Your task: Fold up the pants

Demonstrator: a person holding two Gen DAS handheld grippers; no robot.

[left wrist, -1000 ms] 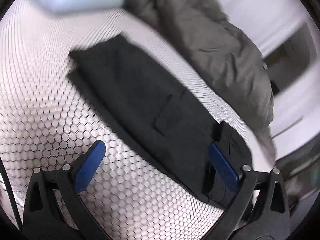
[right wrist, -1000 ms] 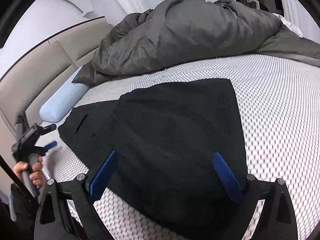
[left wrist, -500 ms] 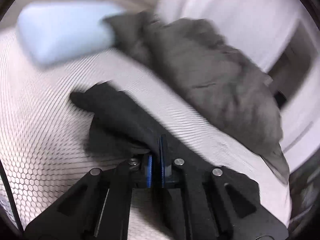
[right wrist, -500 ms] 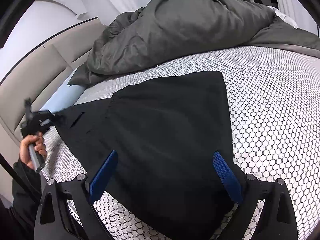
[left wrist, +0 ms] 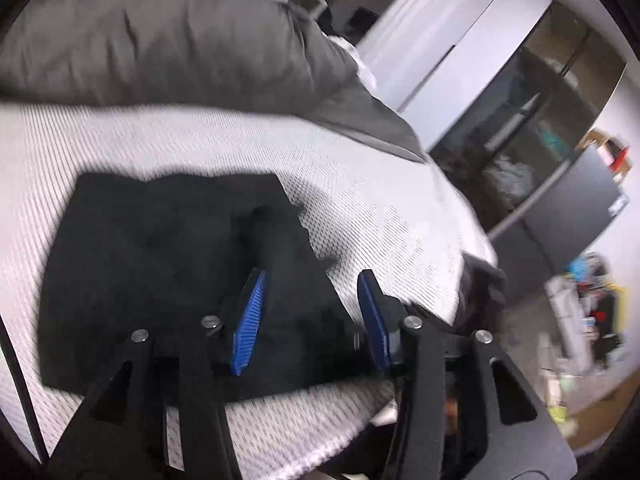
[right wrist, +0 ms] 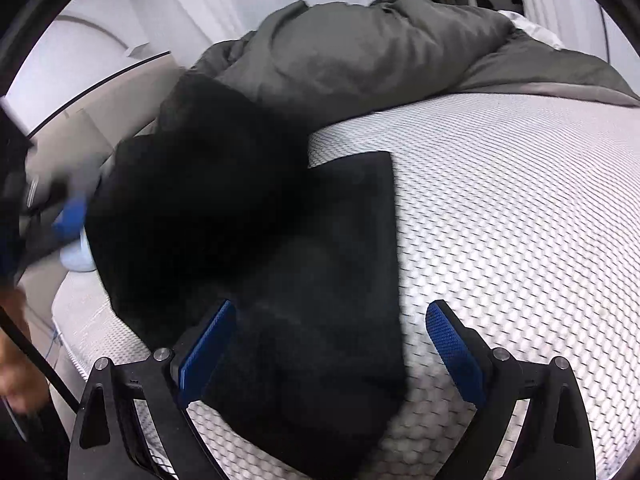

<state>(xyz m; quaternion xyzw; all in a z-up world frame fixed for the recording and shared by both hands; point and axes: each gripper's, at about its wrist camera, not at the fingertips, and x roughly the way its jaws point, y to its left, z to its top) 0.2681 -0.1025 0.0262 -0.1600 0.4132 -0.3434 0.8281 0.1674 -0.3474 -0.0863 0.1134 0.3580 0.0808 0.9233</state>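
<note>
Bed (left wrist: 380, 184) with white honeycomb cover, filling both views. Grey duvet (right wrist: 380, 52) heaped at 12 o'clock. Black pants (left wrist: 160, 264) lying on the bed, centre to 9 o'clock in the left wrist view; in the right wrist view (right wrist: 248, 232) one part lifted and blurred at 10 o'clock, the rest flat. Pale blue pillow (right wrist: 78, 258) peeking out at 9 o'clock. Left tongs (left wrist: 310, 320) spread above the pants, gripping nothing. Right tongs (right wrist: 330, 356) spread wide, empty, over the pants' near edge.

Pants (left wrist: 160, 264) on mattress (left wrist: 380, 208) before me; duvet (left wrist: 180, 40) behind; my right gripper (right wrist: 328, 344) over pants' near edge.
</note>
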